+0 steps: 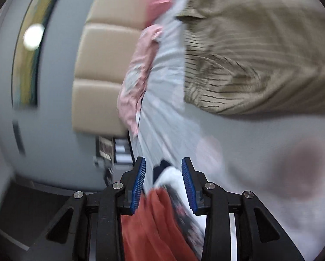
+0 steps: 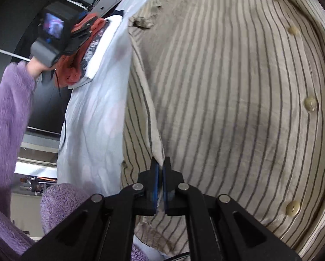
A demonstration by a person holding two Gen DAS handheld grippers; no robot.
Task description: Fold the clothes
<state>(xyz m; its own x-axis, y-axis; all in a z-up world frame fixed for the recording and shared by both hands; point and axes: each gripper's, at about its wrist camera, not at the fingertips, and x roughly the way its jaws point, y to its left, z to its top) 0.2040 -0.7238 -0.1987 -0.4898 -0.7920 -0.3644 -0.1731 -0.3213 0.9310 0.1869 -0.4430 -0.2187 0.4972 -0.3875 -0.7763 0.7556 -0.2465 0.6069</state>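
The right gripper (image 2: 161, 163) has its fingers pressed together on an edge of the beige striped shirt (image 2: 227, 108), pinching a narrow fold of the cloth between the blue pads (image 2: 155, 174). The shirt fills most of the right wrist view, spread wide beyond the fingers, with a row of pale buttons (image 2: 310, 104) running down its right side.

The left gripper (image 1: 163, 169) has its fingers spread apart, and nothing is clamped between them. Seen through the gap lies a pile of clothes: a rust-orange garment (image 1: 153, 221), a dark patterned piece and a white one beside it. The same striped shirt (image 1: 260, 54) lies well beyond the left fingers, at the upper right of that view.

All the clothes rest on a bed with a pale blue sheet (image 1: 238, 130) that carries faint round spots. A pink garment (image 1: 138, 76) lies crumpled along the sheet's far edge, just beside a tan padded headboard (image 1: 101, 65). The left wrist picture is blurred, so finer detail cannot be told.

In the right wrist view a hand (image 2: 35, 67) in a purple fleece sleeve (image 2: 8, 108) holds the left gripper beside the orange pile.
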